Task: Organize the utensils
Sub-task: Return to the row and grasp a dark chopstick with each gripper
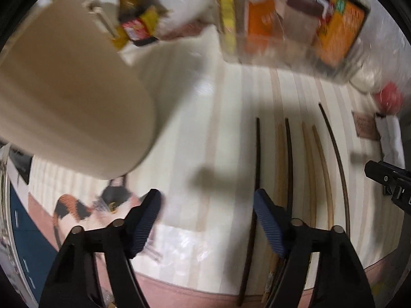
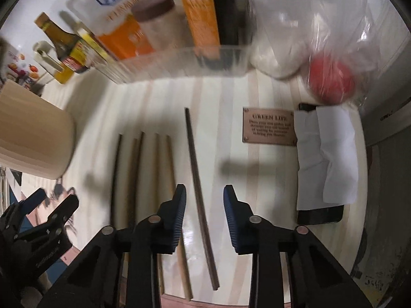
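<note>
Chopsticks lie in a loose row on the striped tabletop (image 2: 221, 133), all running near to far, and the dark chopstick (image 2: 197, 177) at the right end of the row sits a little apart from the others. I have my right gripper (image 2: 204, 214) pointing steeply down over it, jaws partly open and astride its near half, pads not touching it, so its long axis runs straight through the gap. My left gripper (image 1: 207, 224) hangs wider open, holding nothing, and the leftmost dark chopstick (image 1: 257, 169) passes just beside its right pad (image 1: 269, 228), not between the jaws. The cream holder (image 1: 72, 97) stands far left, nearer my left hand. The right hand is better placed, I judge, for the first pick.
</note>
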